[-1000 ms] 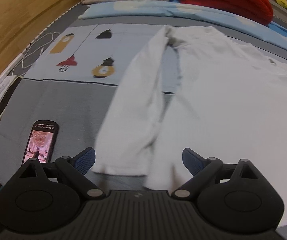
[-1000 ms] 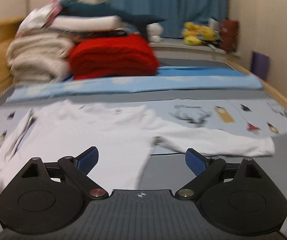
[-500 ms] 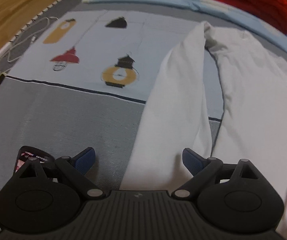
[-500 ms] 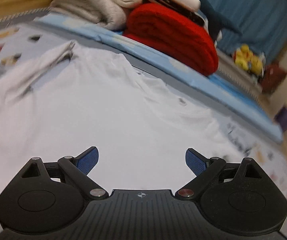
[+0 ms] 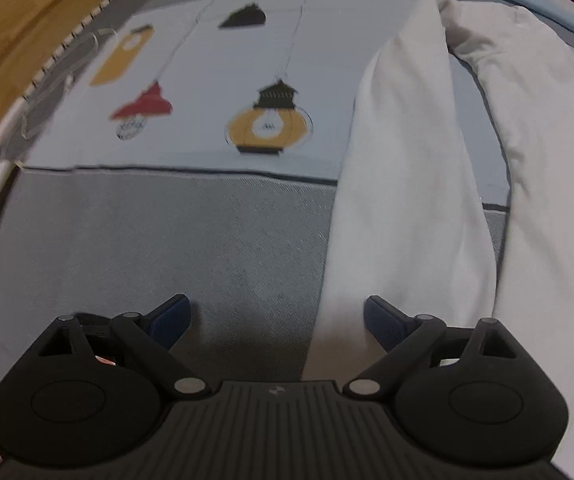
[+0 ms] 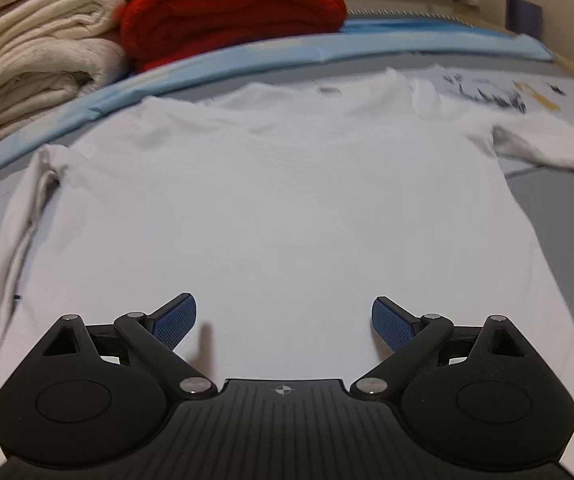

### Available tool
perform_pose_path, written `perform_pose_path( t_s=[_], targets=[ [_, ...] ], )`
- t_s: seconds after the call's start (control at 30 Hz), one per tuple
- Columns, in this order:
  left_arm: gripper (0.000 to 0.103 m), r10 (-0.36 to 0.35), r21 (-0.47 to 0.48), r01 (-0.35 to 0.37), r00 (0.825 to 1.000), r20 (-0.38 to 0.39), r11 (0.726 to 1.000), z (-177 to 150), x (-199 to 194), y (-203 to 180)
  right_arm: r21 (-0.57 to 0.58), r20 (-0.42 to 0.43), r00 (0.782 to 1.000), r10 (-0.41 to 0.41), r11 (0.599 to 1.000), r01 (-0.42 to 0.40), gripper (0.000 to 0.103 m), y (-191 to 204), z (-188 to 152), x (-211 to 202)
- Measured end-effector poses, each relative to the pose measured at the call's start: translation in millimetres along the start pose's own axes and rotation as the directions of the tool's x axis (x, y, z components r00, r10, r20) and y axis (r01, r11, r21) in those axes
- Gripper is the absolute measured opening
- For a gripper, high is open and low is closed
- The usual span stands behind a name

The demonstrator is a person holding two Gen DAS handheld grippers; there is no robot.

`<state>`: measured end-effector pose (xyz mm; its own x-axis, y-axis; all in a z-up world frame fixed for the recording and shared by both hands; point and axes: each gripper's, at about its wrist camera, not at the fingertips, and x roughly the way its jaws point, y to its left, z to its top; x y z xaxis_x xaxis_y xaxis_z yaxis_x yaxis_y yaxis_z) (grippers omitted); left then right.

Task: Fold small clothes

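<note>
The left gripper (image 5: pixel 277 320) hung with its jaws spread wide, gripping nothing, over the grey bedspread (image 5: pixel 159 240). The sleeve (image 5: pixel 403 200) of the white shirt (image 6: pixel 279 216) ran ahead from beneath its right finger. The right gripper (image 6: pixel 284 320) was likewise released and empty, low over the shirt's lower body, which lay flat and spread straight ahead. Far beyond it sat a red blanket (image 6: pixel 231 4) and cream blankets (image 6: pixel 39 56).

One white long-sleeved shirt (image 6: pixel 279 208) with two sleeves, two grippers, left (image 5: pixel 277 320) and right (image 6: pixel 284 318), one red folded blanket (image 6: pixel 227 8), one cream blanket (image 6: pixel 39 56), four printed lamps.
</note>
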<state>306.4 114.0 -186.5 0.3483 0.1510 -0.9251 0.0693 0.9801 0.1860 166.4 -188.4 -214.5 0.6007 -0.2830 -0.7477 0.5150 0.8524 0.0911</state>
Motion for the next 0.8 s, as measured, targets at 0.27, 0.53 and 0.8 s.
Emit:
perform_pose_path(
  t_s=[0.27, 0.53, 0.8],
  targets=[
    [0.063, -0.113, -0.069, 0.112, 0.993, -0.011, 0.991, 0.2, 0.4, 5.1, -0.029, -0.018, 1.000, 0.011, 1.000, -0.011, 0.095, 8.7, 2.0, -3.0],
    [0.001, -0.075, -0.062, 0.079, 0.995, 0.061, 0.995, 4.1, -7.6, 6.3, -0.051, -0.020, 0.999, 0.026, 0.998, -0.027, 0.095, 6.2, 3.3, -14.3],
    [0.002, 0.359, -0.361, -0.291, 0.923, 0.138, 0.886, 67.2, -6.1, 123.2, -0.078, -0.015, 0.998, 0.063, 0.995, -0.064, 0.095, -5.6, 14.9, -30.3]
  ],
)
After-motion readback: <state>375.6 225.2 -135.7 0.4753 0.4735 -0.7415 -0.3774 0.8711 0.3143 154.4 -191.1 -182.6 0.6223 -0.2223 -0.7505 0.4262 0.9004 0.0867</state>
